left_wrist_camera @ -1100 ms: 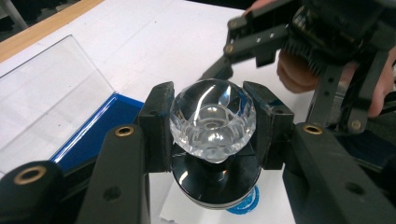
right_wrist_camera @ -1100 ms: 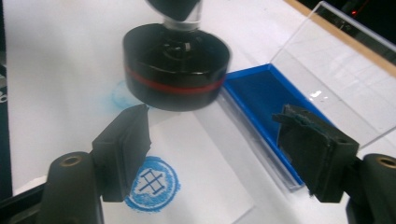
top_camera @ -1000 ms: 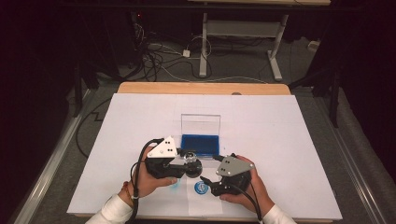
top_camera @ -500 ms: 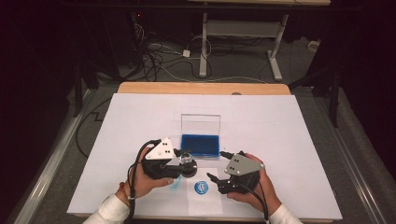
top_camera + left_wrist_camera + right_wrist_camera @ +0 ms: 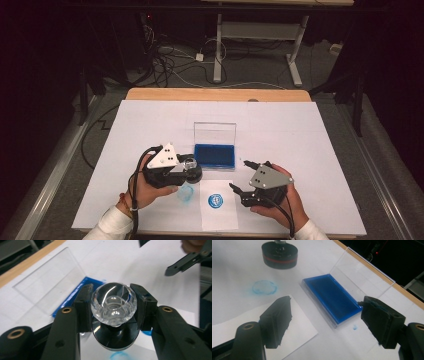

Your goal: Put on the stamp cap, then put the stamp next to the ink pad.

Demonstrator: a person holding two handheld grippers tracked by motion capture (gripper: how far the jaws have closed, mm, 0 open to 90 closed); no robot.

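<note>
A stamp with a clear faceted knob [image 5: 113, 303] and a round black base [image 5: 115, 338] is held just above the white table cover. My left gripper [image 5: 189, 165] is shut on the knob, one pad on each side. The stamp [image 5: 280, 251] hangs over a faint blue smear [image 5: 264, 287] beside the paper. An open blue ink pad [image 5: 215, 155] lies just behind it, its clear lid [image 5: 215, 132] standing up. A small white paper [image 5: 220, 217] carries a round blue print [image 5: 215, 200]. My right gripper [image 5: 238, 174] is open and empty, to the right of the paper.
The white cover [image 5: 310, 150] spreads over the table, with a wooden edge [image 5: 215, 94] at the far side. Beyond the table are cables and a desk frame [image 5: 255, 35] on the floor. A small blue speck [image 5: 355, 327] marks the cover near the ink pad.
My right gripper has drawn away to the right, off the printed paper, with its jaws still apart. The left gripper and the stamp have stayed in place.
</note>
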